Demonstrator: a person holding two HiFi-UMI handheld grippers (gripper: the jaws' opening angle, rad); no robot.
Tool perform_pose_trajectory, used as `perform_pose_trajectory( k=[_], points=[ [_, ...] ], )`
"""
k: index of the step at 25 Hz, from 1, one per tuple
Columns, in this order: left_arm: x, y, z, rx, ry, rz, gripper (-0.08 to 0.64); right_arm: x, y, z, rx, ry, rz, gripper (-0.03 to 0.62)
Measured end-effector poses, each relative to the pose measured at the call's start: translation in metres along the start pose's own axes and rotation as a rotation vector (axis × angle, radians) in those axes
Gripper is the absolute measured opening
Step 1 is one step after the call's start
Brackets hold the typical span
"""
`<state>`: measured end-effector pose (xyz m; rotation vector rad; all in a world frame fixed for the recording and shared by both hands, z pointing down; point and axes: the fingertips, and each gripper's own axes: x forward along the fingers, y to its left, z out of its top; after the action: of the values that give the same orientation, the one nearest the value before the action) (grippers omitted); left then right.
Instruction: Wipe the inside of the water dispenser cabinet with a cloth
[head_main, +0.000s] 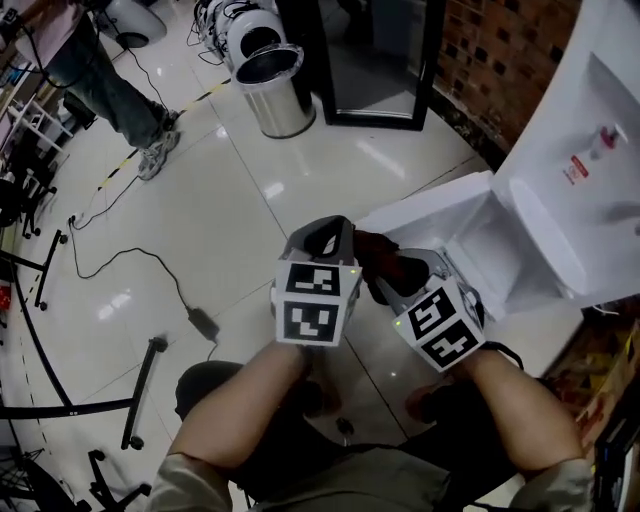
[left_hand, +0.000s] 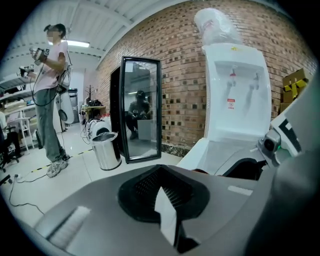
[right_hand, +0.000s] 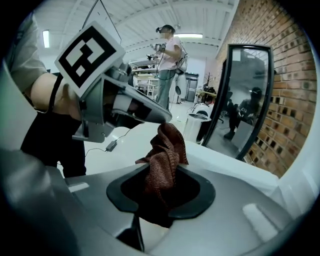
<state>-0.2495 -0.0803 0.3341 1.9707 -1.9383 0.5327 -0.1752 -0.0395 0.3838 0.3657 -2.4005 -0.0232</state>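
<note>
A brown cloth (right_hand: 162, 167) hangs bunched between the jaws of my right gripper (right_hand: 160, 200), which is shut on it. In the head view the cloth (head_main: 385, 255) shows dark between the two grippers. My left gripper (head_main: 335, 232) is just left of it, and its shut tip (right_hand: 152, 114) sits right at the cloth's top edge. Nothing lies between the left gripper's (left_hand: 167, 200) own jaws. The white water dispenser (head_main: 590, 150) stands to the right. Its lower cabinet (head_main: 505, 250) is open, with the door (head_main: 430, 212) swung out towards me. My right gripper (head_main: 395, 268) is just in front of that opening.
A steel bin (head_main: 272, 90) and a black-framed mirror (head_main: 370, 60) stand by the brick wall (head_main: 500, 50). A cable with a power adapter (head_main: 203, 322) lies on the glossy floor at left, near black stand legs (head_main: 140, 400). A person (head_main: 110, 80) stands at far left.
</note>
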Motion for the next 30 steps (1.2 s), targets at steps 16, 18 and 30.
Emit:
perform_pose_trajectory(
  k=[16, 18, 30],
  points=[
    [0.042, 0.001, -0.013, 0.048, 0.07, -0.043, 0.0, 0.04, -0.018, -0.018, 0.037, 0.055, 0.03, 0.129],
    [0.045, 0.002, -0.015, 0.05, 0.073, -0.047, 0.0, 0.04, -0.026, -0.016, 0.068, 0.042, 0.019, 0.129],
    [0.053, 0.004, -0.011, 0.048, 0.06, -0.06, 0.0, 0.012, -0.114, -0.041, 0.351, -0.017, -0.216, 0.129]
  ],
)
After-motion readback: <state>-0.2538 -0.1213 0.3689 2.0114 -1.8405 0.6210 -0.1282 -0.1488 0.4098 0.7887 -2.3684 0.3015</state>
